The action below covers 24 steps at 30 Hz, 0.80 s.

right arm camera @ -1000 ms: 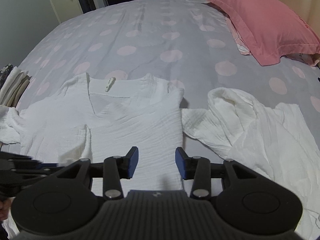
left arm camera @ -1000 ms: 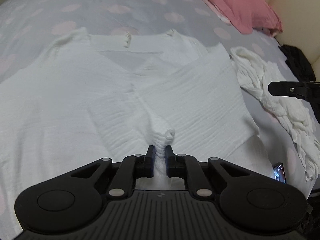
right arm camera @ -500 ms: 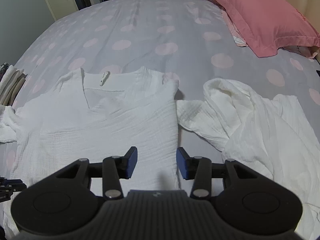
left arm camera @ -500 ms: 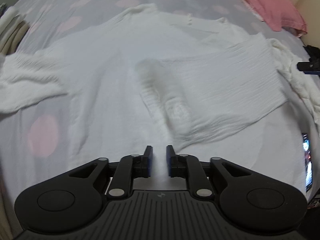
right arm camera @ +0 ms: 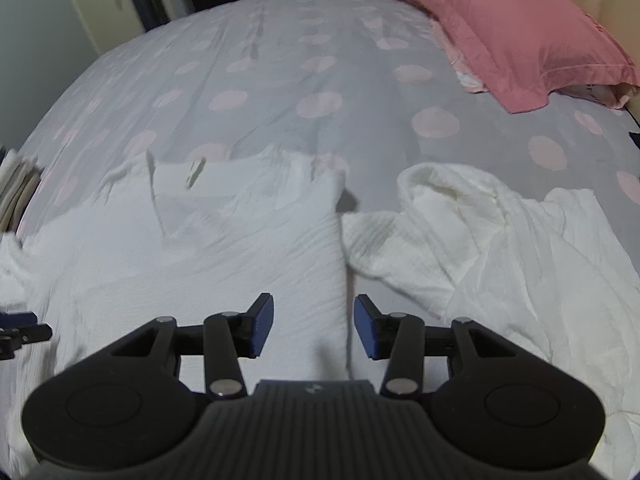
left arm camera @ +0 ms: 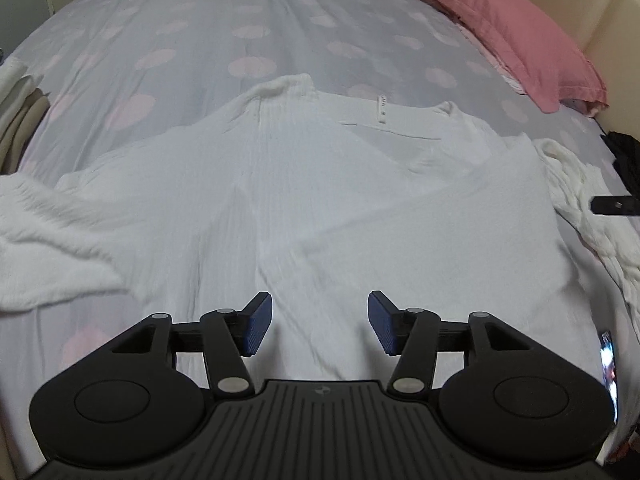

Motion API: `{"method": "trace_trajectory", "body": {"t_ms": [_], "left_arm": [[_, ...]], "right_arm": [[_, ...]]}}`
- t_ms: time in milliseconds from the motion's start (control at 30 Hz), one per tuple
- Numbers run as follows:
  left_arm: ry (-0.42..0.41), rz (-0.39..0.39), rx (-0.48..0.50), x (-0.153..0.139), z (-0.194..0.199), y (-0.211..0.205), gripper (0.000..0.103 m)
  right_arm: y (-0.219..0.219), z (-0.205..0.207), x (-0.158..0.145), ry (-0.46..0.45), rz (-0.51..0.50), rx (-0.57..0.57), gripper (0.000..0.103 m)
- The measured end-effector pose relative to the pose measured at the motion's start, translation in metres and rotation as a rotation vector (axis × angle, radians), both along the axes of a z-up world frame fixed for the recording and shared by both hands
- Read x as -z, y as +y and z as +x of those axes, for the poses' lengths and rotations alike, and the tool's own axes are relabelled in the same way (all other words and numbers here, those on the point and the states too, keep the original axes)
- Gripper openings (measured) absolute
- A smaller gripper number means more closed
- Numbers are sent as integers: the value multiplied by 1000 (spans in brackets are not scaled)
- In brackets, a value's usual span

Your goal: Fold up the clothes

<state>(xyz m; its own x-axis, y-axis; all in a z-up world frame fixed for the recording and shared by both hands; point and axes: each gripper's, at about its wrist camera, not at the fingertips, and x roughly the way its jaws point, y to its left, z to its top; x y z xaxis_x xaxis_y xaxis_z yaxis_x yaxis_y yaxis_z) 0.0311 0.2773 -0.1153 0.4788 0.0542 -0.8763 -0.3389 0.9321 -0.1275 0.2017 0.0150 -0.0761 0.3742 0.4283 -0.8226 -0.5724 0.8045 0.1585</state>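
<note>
A white crinkled shirt (left arm camera: 320, 184) lies flat on the bed, collar and neck tag away from me, its right side folded inward and one sleeve stretched out to the left. My left gripper (left arm camera: 320, 322) hovers over the shirt's lower middle; its jaws are opening and nothing is pinched between them. In the right wrist view the same shirt (right arm camera: 224, 248) shows its folded right edge. My right gripper (right arm camera: 314, 326) stands open just above that edge, holding nothing. A tip of the right gripper shows at the far right of the left wrist view.
A second white garment (right arm camera: 500, 232) lies crumpled to the right of the shirt. A pink pillow (right arm camera: 516, 28) rests at the bed's far right corner. The grey bedspread (left arm camera: 248, 12) with pink dots stretches beyond. Folded cloths (right arm camera: 14, 184) sit at the left edge, a lit phone (left arm camera: 608, 356) at the right.
My left gripper let go of the bunched fabric it pinched and drew back to the left, its jaws spreading wide. The released flap now lies flat. The right gripper stayed nearly still.
</note>
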Motion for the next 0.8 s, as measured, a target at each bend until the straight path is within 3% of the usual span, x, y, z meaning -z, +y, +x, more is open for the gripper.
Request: {"method": "trace_trajectory", "body": {"t_ms": [167,367,800], "left_arm": [[33,-24,-4,23,19,13,50],[55,-41,21,43,22,17,34],[-13,-105,46,41,27,28,8]], "right_arm": [[2,26,-5,-16,70,77,48],[19,70,1,51,154,185,50],[62,132,59,147,111,284,50]]}}
